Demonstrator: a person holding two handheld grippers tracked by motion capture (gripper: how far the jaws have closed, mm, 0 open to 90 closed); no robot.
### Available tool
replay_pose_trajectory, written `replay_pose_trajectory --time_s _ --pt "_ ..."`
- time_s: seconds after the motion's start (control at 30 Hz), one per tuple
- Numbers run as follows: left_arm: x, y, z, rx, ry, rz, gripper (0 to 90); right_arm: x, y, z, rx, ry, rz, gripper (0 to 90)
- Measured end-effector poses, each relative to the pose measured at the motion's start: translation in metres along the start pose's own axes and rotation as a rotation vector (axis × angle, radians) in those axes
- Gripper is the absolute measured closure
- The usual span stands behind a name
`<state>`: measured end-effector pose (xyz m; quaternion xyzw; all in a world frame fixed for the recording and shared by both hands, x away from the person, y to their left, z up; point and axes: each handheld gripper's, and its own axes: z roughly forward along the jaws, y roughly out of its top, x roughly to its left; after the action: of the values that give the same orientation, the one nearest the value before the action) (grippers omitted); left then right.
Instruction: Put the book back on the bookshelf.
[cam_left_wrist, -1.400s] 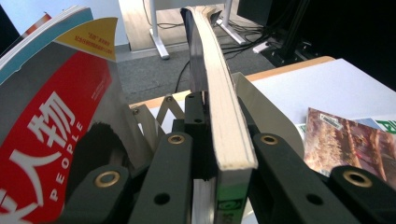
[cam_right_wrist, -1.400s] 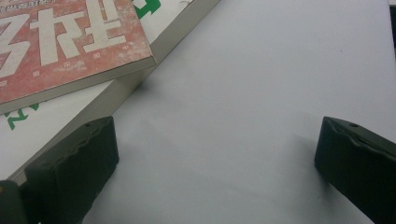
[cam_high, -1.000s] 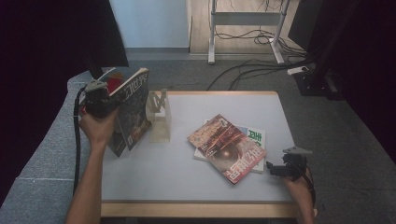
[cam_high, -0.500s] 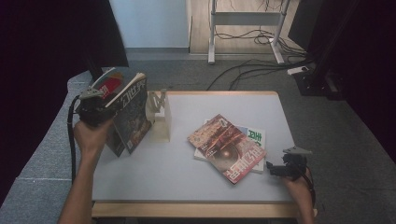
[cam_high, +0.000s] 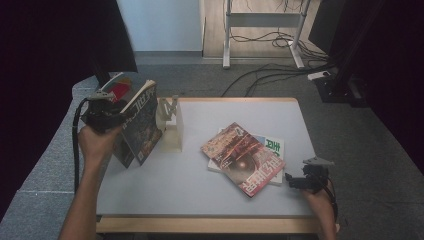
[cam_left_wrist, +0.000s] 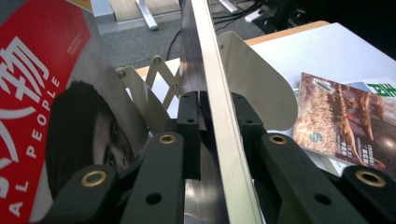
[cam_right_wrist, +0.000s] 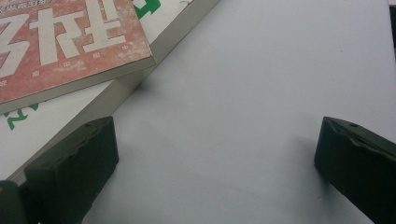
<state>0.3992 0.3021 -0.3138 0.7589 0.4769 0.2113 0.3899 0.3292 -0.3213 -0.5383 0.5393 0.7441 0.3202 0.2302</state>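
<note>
At the near right edge of the table (cam_high: 200, 192), the right gripper (cam_high: 300, 181) rests low with its jaws wide apart and nothing between them; in the right gripper view only bare tabletop lies between the two black pads (cam_right_wrist: 70, 168). Just beyond its left pad lies the red magazine (cam_high: 243, 157), flat on top of a white book with green lettering (cam_high: 272, 146); large pale characters run across the red cover but cannot be read with certainty.

Farther back at the left, the left gripper (cam_high: 117, 119) holds the dark book (cam_high: 142, 120) upright near the table's left edge. In the left gripper view the book's page edge (cam_left_wrist: 219, 121) stands between the jaws, the pads close on either side; the jaws have just been opening slightly, and the book remains between them. Beside it leans a red-covered magazine (cam_left_wrist: 32, 93) with the letters "AL PEOPLE" in white. Just past the book stands the cream bookend rack (cam_high: 170, 125).

Compared with a second ago, the left hand has drawn slightly outward, and the book stands tilted a little more to the left. The right gripper has not moved.
</note>
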Motion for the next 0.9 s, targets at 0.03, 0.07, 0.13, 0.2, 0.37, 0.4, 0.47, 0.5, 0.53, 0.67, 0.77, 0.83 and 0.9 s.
replay_pose_trajectory --time_s 0.03,0.07,0.13,0.2,0.37,0.4,0.47,0.5,0.53,0.67,0.77,0.83,0.9 --pt "0.000 0.002 0.001 0.007 0.004 -0.004 76.7 0.000 0.000 0.000 0.001 0.001 0.000 0.0" --pt "0.001 0.003 0.002 0.013 0.006 -0.010 76.7 0.000 0.000 0.000 0.001 0.001 0.000 0.0" --pt "0.002 0.005 0.003 0.021 0.021 -0.016 78.5 0.000 0.000 0.000 0.001 0.001 0.000 0.0" --pt "0.002 0.006 0.003 0.024 0.046 -0.023 81.8 0.000 0.000 0.000 0.001 0.001 -0.001 0.0" --pt "0.007 0.005 0.003 -0.019 0.083 -0.054 82.6 0.000 0.000 0.000 0.000 0.001 0.000 0.0" --pt "0.008 0.006 0.003 -0.029 0.082 -0.067 82.6 0.000 0.000 0.000 0.000 0.001 -0.001 0.0" --pt "0.009 0.006 0.002 -0.037 0.090 -0.076 82.7 0.000 0.000 0.000 -0.001 0.000 -0.001 0.0" --pt "0.010 0.006 0.002 -0.042 0.093 -0.082 82.7 0.000 0.000 0.000 0.001 0.001 -0.001 0.0" --pt "0.010 0.007 0.002 -0.046 0.095 -0.086 82.7 0.000 0.000 0.000 0.001 0.001 -0.001 0.0" --pt "0.010 0.007 0.001 -0.066 0.109 -0.093 82.7 0.000 0.000 0.000 0.001 0.001 0.000 0.0" --pt "0.011 0.009 0.002 -0.091 0.118 -0.103 82.8 0.000 0.000 0.000 0.001 0.001 0.000 0.0" --pt "0.010 0.010 0.003 -0.104 0.121 -0.109 82.8 0.000 0.000 0.000 0.001 0.001 0.000 0.0" --pt "0.009 0.011 0.004 -0.115 0.127 -0.110 82.8 0.000 0.000 0.000 0.001 0.001 -0.001 0.0"
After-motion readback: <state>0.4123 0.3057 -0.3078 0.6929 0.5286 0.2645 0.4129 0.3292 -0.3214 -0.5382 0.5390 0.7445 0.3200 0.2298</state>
